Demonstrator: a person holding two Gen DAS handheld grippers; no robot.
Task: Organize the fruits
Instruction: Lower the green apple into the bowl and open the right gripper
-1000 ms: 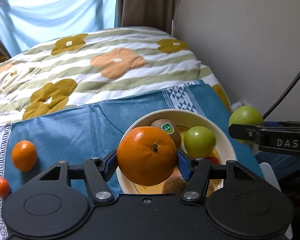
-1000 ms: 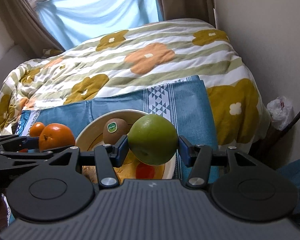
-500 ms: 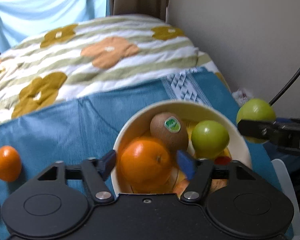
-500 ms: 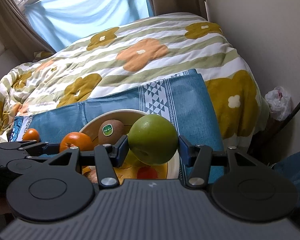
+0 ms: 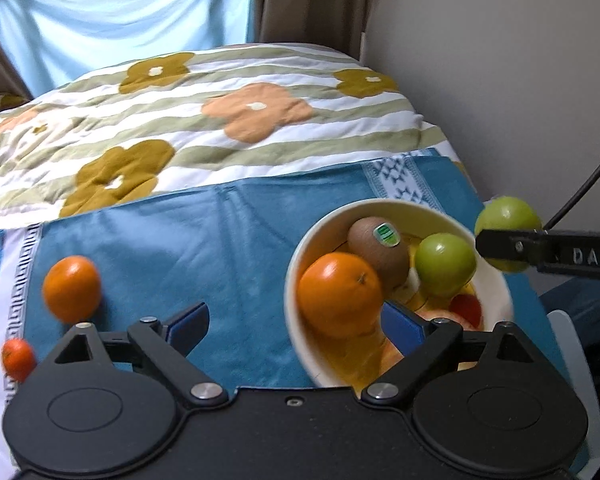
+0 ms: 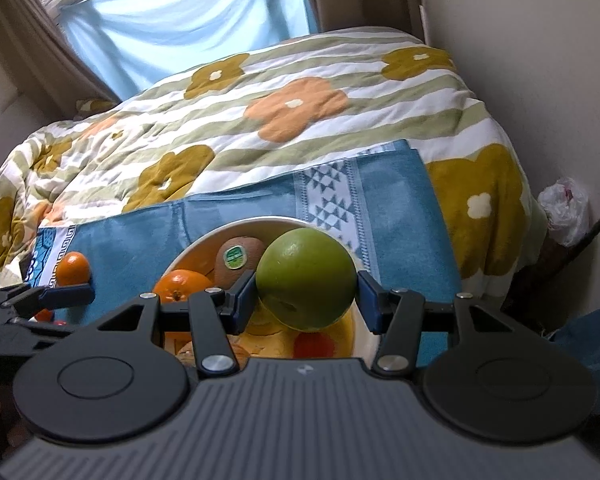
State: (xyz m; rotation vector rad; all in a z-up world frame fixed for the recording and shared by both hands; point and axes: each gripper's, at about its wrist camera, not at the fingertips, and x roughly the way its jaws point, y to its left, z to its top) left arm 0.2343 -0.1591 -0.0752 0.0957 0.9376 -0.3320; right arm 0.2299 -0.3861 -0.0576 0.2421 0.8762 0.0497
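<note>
A cream bowl (image 5: pixel 380 205) (image 6: pixel 204 240) stands on a blue cloth (image 5: pixel 220 248) over the bed. In it lie a large orange (image 5: pixel 340 294) (image 6: pixel 182 286), a stickered kiwi (image 5: pixel 378 246) (image 6: pixel 238 258), a green apple (image 5: pixel 444 264) and a red fruit (image 5: pixel 466 310). My left gripper (image 5: pixel 296 326) hangs over the bowl's near left rim. Its jaws are opening, and the orange lies loose beside the right pad. Above the bowl's right side, my right gripper (image 6: pixel 306 296) is shut on a big green fruit (image 6: pixel 306 278) (image 5: pixel 508 236).
Two tangerines lie on the cloth at the left, a bigger one (image 5: pixel 72 288) (image 6: pixel 74 268) and a small one (image 5: pixel 18 360). A flowered quilt (image 5: pixel 240 120) covers the bed behind. A wall, a dark cable (image 5: pixel 580 192) and a plastic bag (image 6: pixel 564 210) lie at the right.
My left gripper let the large orange go into the bowl, spread its jaws wide and drew back to the left. The right gripper kept still with the green fruit.
</note>
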